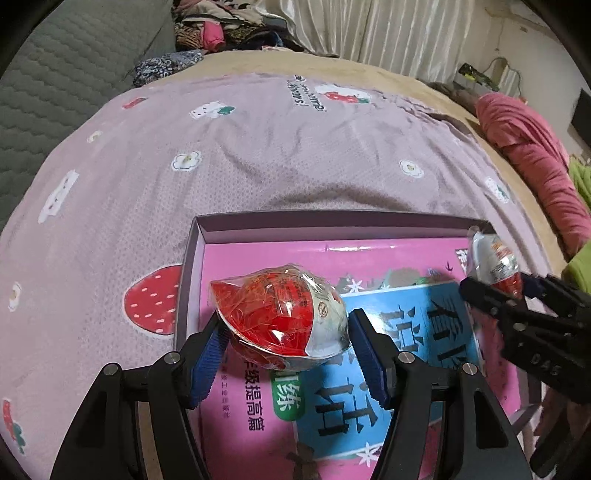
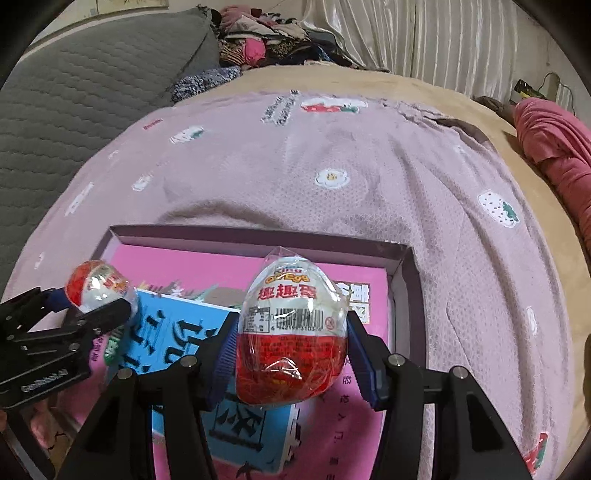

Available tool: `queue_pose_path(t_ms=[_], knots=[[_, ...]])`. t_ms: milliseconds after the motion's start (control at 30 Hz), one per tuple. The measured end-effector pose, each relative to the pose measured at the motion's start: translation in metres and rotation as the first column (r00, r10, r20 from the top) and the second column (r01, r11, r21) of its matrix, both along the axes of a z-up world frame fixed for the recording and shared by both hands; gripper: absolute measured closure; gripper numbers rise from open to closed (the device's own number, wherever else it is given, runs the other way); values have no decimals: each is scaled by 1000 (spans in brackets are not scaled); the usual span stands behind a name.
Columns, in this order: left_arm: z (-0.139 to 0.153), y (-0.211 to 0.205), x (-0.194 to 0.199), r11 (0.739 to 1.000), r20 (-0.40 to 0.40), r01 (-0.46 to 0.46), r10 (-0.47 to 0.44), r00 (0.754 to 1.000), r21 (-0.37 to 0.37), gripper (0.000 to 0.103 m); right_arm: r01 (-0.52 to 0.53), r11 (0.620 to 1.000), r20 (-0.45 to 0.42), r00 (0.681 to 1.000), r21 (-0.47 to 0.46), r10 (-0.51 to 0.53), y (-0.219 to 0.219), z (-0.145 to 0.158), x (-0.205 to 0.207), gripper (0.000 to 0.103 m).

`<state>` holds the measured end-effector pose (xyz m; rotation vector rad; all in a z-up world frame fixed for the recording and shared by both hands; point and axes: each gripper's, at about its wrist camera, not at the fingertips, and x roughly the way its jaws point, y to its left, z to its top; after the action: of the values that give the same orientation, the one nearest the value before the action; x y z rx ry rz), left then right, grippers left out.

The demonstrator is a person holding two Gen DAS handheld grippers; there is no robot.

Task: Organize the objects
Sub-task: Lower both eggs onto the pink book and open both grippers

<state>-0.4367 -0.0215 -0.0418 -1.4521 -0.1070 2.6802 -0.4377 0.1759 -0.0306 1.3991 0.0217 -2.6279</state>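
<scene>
My left gripper [image 1: 282, 343] is shut on a red-and-white toy egg in clear wrap [image 1: 280, 317], tilted on its side above the box. My right gripper [image 2: 291, 350] is shut on a second wrapped egg [image 2: 291, 332], upright with its barcode toward me. Each gripper shows in the other view: the right one [image 1: 495, 291] with its egg [image 1: 495, 258] at right, the left one [image 2: 92, 306] with its egg [image 2: 98, 288] at left. Both hang over a shallow purple box [image 1: 192, 258], also in the right wrist view [image 2: 410, 266], holding a pink book [image 1: 258, 258] and a blue book [image 1: 413, 332].
The box lies on a lilac blanket with strawberry and flower prints [image 1: 258, 155] on a bed. A grey quilted headboard [image 2: 74, 92] is at left, a clothes pile [image 2: 266, 33] at the back, a pink bundle [image 1: 528, 155] at right.
</scene>
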Motion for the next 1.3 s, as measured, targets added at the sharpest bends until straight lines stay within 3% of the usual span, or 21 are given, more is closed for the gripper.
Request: queue_pose_path(t_ms=[300, 400, 633, 967, 1100, 1300], knots=[[-13, 1, -3, 999, 19, 0, 1, 1000, -32, 33, 18, 999, 18, 1000, 30, -19, 2, -15, -9, 47], [-17, 3, -2, 999, 31, -2, 3, 1000, -51, 26, 15, 999, 30, 999, 37, -17, 2, -18, -9, 40], [-17, 3, 3, 998, 34, 3, -1, 999, -65, 24, 29, 999, 22, 999, 13, -29, 5, -11, -5, 26], [15, -7, 29, 998, -12, -18, 17, 1000, -66, 21, 13, 999, 0, 1000, -37, -13, 2, 23, 27, 18], [32, -11, 49, 998, -34, -21, 19, 999, -64, 15, 0, 999, -13, 1000, -47, -1, -1, 41, 50, 16], [63, -9, 87, 997, -80, -20, 14, 997, -79, 14, -30, 999, -62, 998, -41, 27, -10, 75, 94, 15]])
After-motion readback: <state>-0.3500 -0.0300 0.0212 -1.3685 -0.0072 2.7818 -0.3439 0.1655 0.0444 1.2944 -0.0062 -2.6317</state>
